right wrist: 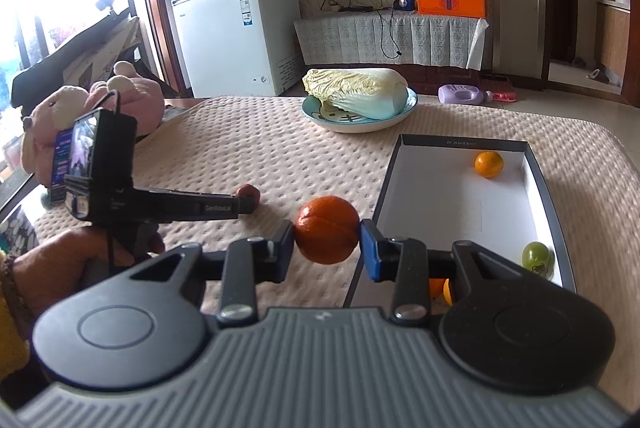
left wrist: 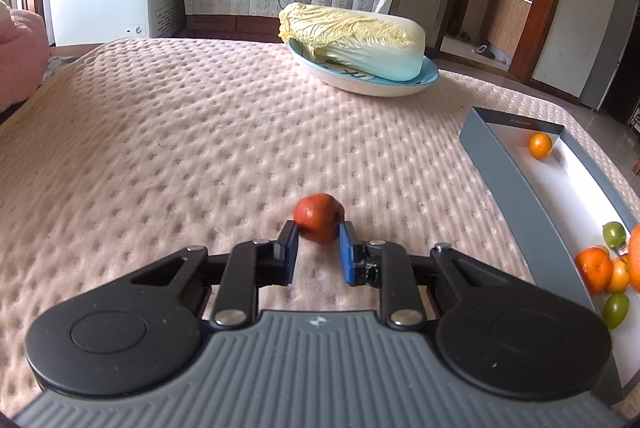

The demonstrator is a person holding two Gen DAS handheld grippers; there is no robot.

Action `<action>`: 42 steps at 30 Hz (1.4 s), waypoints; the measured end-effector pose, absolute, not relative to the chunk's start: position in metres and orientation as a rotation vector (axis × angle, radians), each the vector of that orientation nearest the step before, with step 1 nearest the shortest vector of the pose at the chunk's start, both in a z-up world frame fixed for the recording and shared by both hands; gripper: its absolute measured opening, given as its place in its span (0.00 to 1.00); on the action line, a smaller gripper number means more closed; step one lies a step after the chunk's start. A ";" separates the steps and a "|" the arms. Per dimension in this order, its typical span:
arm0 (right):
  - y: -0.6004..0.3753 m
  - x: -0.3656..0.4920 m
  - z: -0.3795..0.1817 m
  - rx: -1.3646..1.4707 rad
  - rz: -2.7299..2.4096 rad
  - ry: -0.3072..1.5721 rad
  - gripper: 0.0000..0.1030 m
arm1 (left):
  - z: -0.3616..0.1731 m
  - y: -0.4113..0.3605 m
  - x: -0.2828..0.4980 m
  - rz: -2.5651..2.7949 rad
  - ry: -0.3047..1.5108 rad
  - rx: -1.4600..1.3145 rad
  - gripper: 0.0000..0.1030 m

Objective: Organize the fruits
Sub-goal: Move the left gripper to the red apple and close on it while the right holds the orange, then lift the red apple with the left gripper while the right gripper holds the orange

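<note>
Left gripper: black linkage arms, ribbed grey body, blue rubbery pads. The pads sit against both flanks of a small red fruit, round, matt, slightly dimpled at one end; clamped on it. The fruit rests on the table cover, a pale pink quilted fabric with a regular pattern of puckered dimples.

Right gripper: same build. Its pads press on the two sides of an orange, a glossy sphere with a shallow crease across its middle. The orange is held clear of the cover, just left of the box's near left wall.

Landmark: the box, a shallow rectangular tray, dark grey card walls, smooth white floor.
- Inside, far end: one small orange fruit, round, smooth.
- Inside, near right corner: a green tomato, shiny skin.
- Inside, near end, from the left wrist view: a cluster of a mandarin and more small green and orange fruits, touching one another.
- Left of the box, well apart: the red fruit in the left gripper, with a hand on the black handle.
- Beyond the box's far wall: a glazed light-blue plate bearing a napa cabbage on its side, crinkled yellow leaves, smooth white ribs.
</note>
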State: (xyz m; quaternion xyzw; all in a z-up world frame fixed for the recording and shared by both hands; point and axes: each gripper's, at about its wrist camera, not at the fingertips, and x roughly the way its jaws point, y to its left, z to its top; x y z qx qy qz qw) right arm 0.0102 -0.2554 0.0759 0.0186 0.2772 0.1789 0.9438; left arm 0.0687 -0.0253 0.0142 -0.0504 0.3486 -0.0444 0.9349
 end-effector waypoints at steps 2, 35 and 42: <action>-0.253 0.011 0.075 0.032 0.367 0.567 0.37 | 0.019 -0.024 0.067 -0.091 0.710 -0.100 0.23; -0.272 0.003 0.083 0.069 0.351 0.552 0.37 | 0.028 -0.023 0.055 -0.184 0.673 -0.080 0.65; -0.278 0.004 0.083 0.073 0.354 0.559 0.37 | 0.006 -0.034 0.079 -0.133 0.738 -0.057 0.33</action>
